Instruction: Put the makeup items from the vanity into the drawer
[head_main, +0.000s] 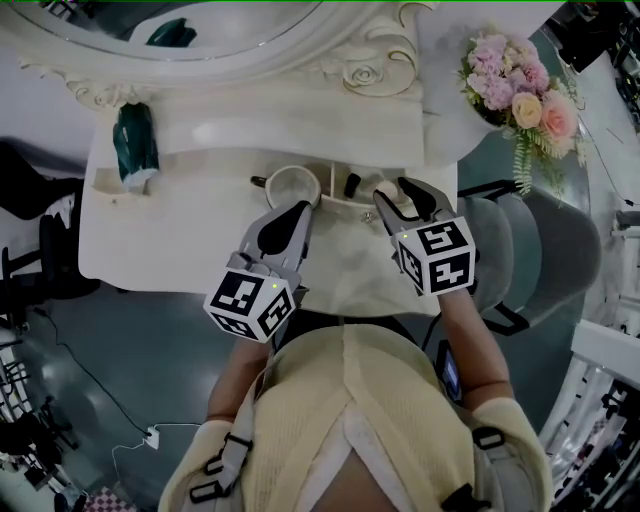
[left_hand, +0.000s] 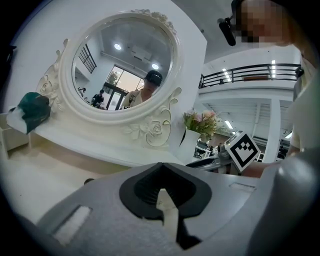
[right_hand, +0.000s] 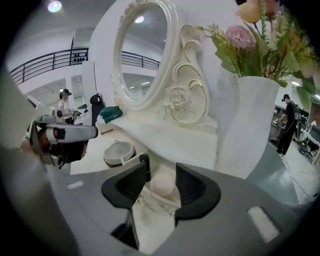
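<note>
The mirror (head_main: 190, 30) runs off the far edge of the head view. The right gripper (head_main: 398, 195) hides much of the drawer (head_main: 345, 250), and the small dark item (head_main: 352, 185) at its far rim is too small to name.

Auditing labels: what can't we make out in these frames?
Drawer contents: head view, left gripper and right gripper cover most of it.
Pink ball: right gripper view, unclear whether the pads touch it.
Dark items beside round dish: head view, too small to identify.
Vanity top: left gripper view, mostly hidden by the gripper's own body.
</note>
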